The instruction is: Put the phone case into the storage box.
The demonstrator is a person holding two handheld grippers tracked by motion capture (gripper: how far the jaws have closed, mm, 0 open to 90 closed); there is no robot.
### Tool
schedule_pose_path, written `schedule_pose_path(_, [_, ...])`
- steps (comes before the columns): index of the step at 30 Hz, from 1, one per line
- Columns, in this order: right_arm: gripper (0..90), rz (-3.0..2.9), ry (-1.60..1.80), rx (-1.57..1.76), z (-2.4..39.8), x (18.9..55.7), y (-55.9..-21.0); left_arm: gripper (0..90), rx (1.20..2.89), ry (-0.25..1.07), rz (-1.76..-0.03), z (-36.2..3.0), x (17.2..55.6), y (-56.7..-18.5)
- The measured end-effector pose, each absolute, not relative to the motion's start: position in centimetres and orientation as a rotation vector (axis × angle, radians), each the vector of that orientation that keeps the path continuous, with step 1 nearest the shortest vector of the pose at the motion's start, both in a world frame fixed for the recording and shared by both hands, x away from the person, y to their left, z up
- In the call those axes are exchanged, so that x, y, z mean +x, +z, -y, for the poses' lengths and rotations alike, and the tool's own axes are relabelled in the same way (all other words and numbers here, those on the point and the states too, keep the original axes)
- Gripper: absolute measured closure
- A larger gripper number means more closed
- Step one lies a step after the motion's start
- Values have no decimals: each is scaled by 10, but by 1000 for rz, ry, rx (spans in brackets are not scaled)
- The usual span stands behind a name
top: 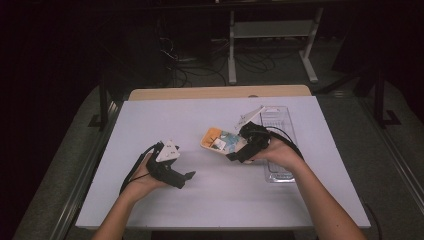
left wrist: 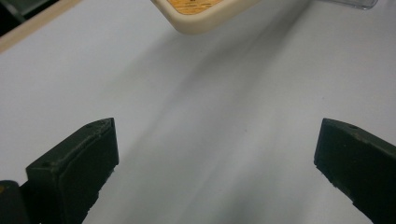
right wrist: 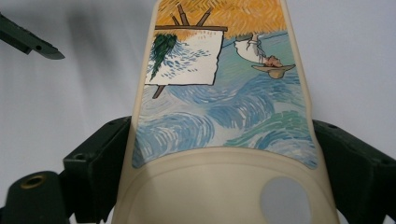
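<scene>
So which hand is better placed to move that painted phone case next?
The right. Its gripper already has jaws on either side of the phone case, while the left gripper sits open over bare table, apart from it.

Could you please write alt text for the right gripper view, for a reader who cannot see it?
The right gripper clamps a cream phone case between its black jaws; the case bears a painted scene of an easel, blue swirls and orange sky. It lies over a white table, the left gripper's jaw tip at upper left.
</scene>
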State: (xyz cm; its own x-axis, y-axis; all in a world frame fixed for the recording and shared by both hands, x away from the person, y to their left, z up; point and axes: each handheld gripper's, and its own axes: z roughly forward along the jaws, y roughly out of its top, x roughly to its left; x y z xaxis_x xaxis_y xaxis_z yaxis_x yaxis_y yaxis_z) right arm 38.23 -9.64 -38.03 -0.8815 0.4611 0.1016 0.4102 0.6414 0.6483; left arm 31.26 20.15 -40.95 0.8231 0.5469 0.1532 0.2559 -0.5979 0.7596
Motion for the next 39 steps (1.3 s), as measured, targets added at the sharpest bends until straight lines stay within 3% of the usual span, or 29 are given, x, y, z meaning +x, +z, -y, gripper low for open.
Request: schedule_pose_path(39, [104,-2765,1095,774,98,383,-379,0,2296,873,-346,-186,297,-413])
